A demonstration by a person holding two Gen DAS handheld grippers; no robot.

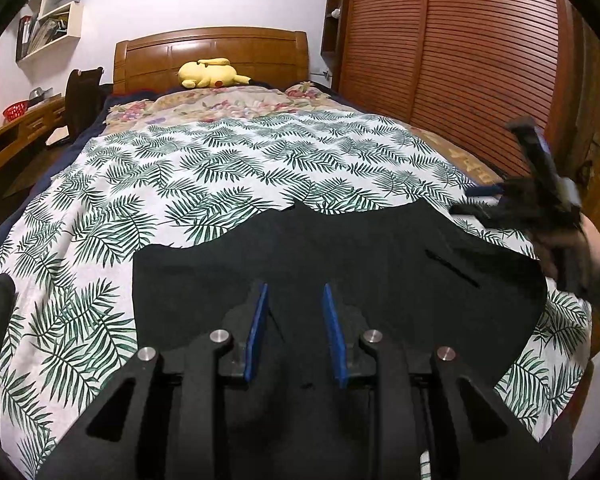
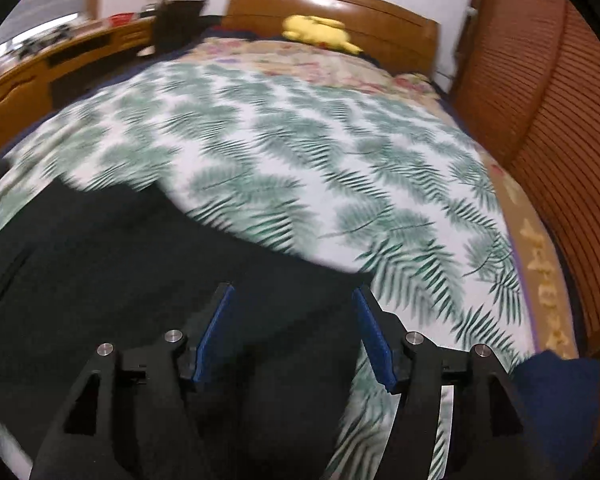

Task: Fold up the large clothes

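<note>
Shelf (image 1: 52,12) only left view; right view blurred, black garment (image 2: 100,280) below.

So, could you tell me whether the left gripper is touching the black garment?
Cannot tell. In the left wrist view the left gripper sits open over the black garment, but neither a gap nor contact shows plainly.

The left tool (image 1: 295,294) hangs over a black garment (image 1: 340,264), its blue pads parted with nothing between them. The garment lies spread on the leaf-print sheet (image 1: 220,168) directly ahead. To its right the right tool (image 1: 480,200) is blurred above the garment's far corner. Far ahead, a yellow plush toy (image 1: 210,73) rests against the headboard (image 1: 212,50).
</note>
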